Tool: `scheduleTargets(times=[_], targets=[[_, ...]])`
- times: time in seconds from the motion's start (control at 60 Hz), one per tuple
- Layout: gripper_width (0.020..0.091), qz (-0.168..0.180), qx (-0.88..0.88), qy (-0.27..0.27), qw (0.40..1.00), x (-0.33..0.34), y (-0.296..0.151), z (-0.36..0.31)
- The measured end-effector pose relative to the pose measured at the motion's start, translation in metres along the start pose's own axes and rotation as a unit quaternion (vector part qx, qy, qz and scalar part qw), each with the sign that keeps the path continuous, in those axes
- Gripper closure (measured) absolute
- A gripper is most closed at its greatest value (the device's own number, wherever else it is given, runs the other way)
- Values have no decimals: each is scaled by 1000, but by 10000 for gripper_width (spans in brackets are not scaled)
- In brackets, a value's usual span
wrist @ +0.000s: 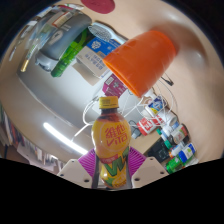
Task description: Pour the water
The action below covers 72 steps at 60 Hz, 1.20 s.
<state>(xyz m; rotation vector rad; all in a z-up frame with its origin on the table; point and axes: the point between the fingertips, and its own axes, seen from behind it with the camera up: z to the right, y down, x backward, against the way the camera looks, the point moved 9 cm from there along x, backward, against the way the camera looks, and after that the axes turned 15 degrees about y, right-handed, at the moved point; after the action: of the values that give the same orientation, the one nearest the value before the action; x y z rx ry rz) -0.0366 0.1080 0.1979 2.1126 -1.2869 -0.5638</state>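
Observation:
My gripper (pixel 112 168) is shut on a yellow drink bottle (pixel 112 140) with an orange cap and a colourful fruit label. The magenta pads (pixel 88 162) press on both sides of the bottle's lower body. The bottle points up and away from me, its cap close under an orange plastic cup (pixel 142 58). The cup lies tilted, its mouth toward the bottle's cap. Whether the cap touches the cup I cannot tell.
A row of small bottles and cartons (pixel 160 120) stands to the right of the held bottle on a pale table (pixel 40 100). A green and white carton (pixel 90 50) and other packages lie beyond the cup. White cables (pixel 70 138) run across the table.

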Motion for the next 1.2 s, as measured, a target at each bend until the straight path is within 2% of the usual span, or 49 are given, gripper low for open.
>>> scheduleTargets(times=[0.25,0.35,0.45,0.517,0.567,0.6,0.667,0.733,0.783,0.883,1.0,1.2], targets=[[710,5,3,11,1000,6,-3,1],[712,22,147,30,988,11,11,-6],[712,33,370,23,928,26,33,-40],[710,76,506,18,859,37,48,-71],[711,118,605,5,787,52,40,-99],[711,163,658,9,735,58,40,-116],[710,234,749,24,619,78,17,-140],[705,258,810,43,525,94,-22,-148],[703,272,831,75,480,95,-47,-141],[705,296,856,149,397,99,-126,-117],[703,288,864,187,369,97,-177,-92],[700,276,848,223,395,103,-217,-75]])
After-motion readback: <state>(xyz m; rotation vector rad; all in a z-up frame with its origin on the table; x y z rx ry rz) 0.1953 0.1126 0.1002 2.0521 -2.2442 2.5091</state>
